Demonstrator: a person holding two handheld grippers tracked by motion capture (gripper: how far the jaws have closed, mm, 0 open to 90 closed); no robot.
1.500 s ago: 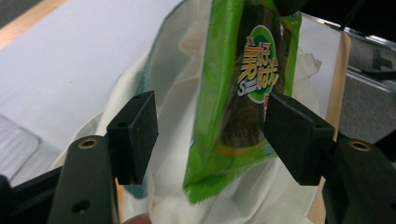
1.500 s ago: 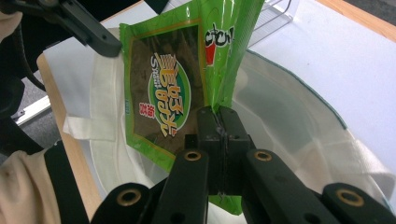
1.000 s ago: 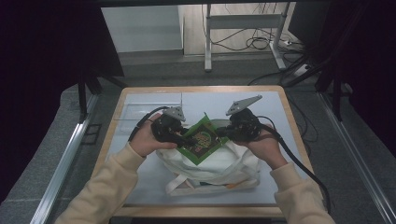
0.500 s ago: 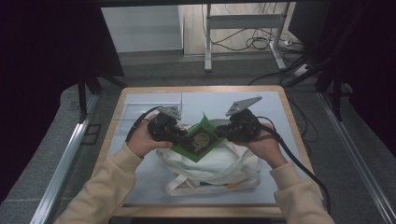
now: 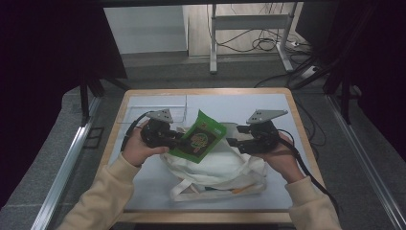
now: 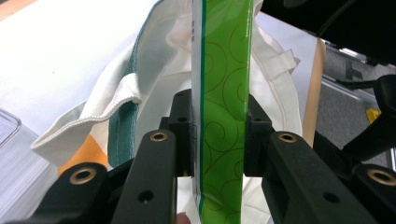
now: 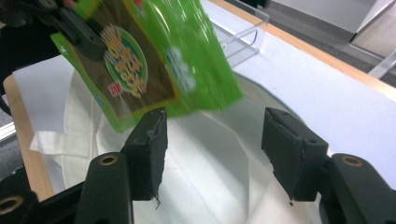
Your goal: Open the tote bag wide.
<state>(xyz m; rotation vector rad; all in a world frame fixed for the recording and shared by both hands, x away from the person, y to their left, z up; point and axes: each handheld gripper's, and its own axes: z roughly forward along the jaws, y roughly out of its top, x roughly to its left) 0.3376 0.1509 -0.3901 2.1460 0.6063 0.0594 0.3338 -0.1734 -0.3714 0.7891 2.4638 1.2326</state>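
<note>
clamping the green snack pouch, long axis tilted up-right, left claw; right claw just opened, empty.

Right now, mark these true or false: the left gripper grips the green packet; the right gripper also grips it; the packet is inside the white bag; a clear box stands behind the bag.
1. The left gripper is clamped on the green packet. True.
2. The right gripper grips the packet too. False: its jaws have just been opening, with nothing between them.
3. The packet lies inside the white bag. False: it is held above it.
4. A clear box stands behind the bag. True.
</note>
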